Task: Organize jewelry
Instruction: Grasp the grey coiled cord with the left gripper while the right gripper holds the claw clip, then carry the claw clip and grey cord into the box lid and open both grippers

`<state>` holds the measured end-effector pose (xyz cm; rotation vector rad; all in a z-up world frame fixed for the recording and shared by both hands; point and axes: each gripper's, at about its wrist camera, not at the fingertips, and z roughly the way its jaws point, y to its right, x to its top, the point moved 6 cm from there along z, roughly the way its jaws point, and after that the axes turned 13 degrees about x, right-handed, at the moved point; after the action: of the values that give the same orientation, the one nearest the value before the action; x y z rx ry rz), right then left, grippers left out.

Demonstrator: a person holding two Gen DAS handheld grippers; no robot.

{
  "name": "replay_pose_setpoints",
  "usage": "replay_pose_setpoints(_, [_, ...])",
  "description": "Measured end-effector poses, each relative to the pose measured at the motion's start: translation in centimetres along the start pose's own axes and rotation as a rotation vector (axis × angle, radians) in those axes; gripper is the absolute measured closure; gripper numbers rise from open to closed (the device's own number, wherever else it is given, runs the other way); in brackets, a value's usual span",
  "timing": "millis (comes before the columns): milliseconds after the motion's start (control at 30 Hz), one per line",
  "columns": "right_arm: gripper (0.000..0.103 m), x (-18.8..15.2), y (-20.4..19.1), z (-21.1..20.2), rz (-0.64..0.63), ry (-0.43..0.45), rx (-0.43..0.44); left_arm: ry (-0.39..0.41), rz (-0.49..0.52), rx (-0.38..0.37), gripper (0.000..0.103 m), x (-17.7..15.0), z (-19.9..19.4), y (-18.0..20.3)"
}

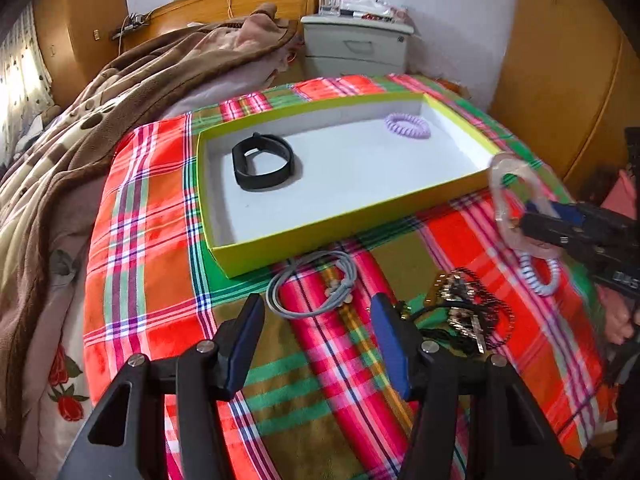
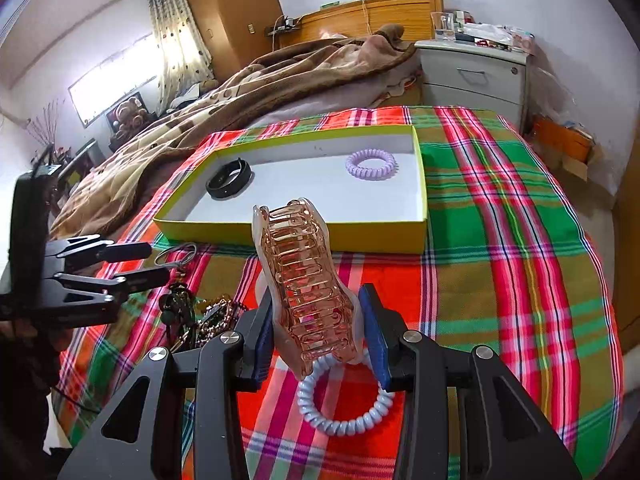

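Home bedroom — bed (image 2: pixel 280 76), nightstand (image 2: pixel 472 76), curtains (image 2: pixel 176 40)

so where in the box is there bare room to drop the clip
The box floor is bare in its middle, between the black band at the left end and the purple coil tie near the far right corner. The near right corner is free too. The right gripper holds the pink claw clip. It is crowded outside, by the chain pile.

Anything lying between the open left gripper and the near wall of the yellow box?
Yes: a coiled grey cord lies on the plaid cloth between the left gripper and the yellow box, clearest in the left wrist view.
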<state>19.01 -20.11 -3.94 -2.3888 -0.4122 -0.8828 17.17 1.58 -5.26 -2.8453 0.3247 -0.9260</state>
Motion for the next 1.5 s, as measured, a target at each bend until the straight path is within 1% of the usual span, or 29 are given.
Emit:
replay_pose_setpoints(67, [0.063,0.0,0.1,-0.2,0.009,0.005,0.001,0.008,0.016,-0.008,0.046,0.2,0.2,0.4])
replay_pose_setpoints(133, [0.062,0.0,0.1,-0.3,0.016,0.011,0.004,-0.004,0.013,-0.046,0.054,0.2,0.6,0.7])
replay_pose_setpoints(167, [0.062,0.1,0.1,-0.3,0.018,0.013,0.004,-0.018,0.004,-0.044,0.056,0.2,0.9,0.6])
replay_pose_setpoints(200, [0.062,0.1,0.1,-0.3,0.018,0.013,0.003,-0.018,0.009,-0.035,0.056,0.2,1.0,0.7])
replay_pose_setpoints(267, [0.062,0.2,0.0,-0.3,0.016,0.018,0.007,-0.007,0.025,-0.039,0.059,0.2,0.9,1.0])
replay_pose_setpoints(467, [0.062,0.4,0.1,-0.4,0.024,0.035,0.013,-0.014,0.039,-0.052,0.081,0.3,0.8,1.6])
replay_pose_setpoints(533, [0.062,0.3,0.2,-0.4,0.029,0.036,0.011,-0.024,0.045,-0.052,0.092,0.2,1.0,1.8])
replay_pose_setpoints(567, [0.062,0.3,0.2,-0.4,0.032,0.037,0.011,-0.035,0.046,-0.051,0.093,0.1,1.2,1.9])
replay_pose_setpoints(633, [0.062,0.3,0.3,-0.5,0.035,0.040,0.008,-0.032,0.038,-0.058,0.096,0.1,1.2,1.8])
replay_pose_setpoints(733, [0.062,0.3,0.3,-0.6,0.039,0.043,0.009,-0.033,0.012,-0.077,0.096,0.1,1.1,1.6])
replay_pose_setpoints(867, [0.062,0.2,0.2,-0.7,0.039,0.046,0.009,-0.031,-0.026,-0.080,0.097,0.2,1.0,1.0])
replay_pose_setpoints(1100, [0.062,0.9,0.0,-1.2,0.033,0.063,0.007,-0.006,-0.085,-0.107,0.097,0.6,-0.1,-0.2])
replay_pose_setpoints(1167, [0.062,1.1,-0.2,-1.3,0.029,0.070,0.005,0.002,-0.102,-0.103,0.097,0.8,-0.5,-0.6])
replay_pose_setpoints(1300, [0.062,2.1,-0.2,-1.8,0.024,0.090,0.004,0.027,-0.113,-0.107,0.097,1.4,-1.6,-1.1])
replay_pose_setpoints(1400, [0.062,3.2,0.0,-1.8,0.032,0.099,0.004,0.048,-0.131,-0.107,0.097,2.4,-2.2,-1.7])
replay_pose_setpoints(1500, [0.062,4.3,0.4,-1.6,0.033,0.103,-0.014,0.071,-0.140,-0.109,0.097,3.7,-2.6,-2.1])
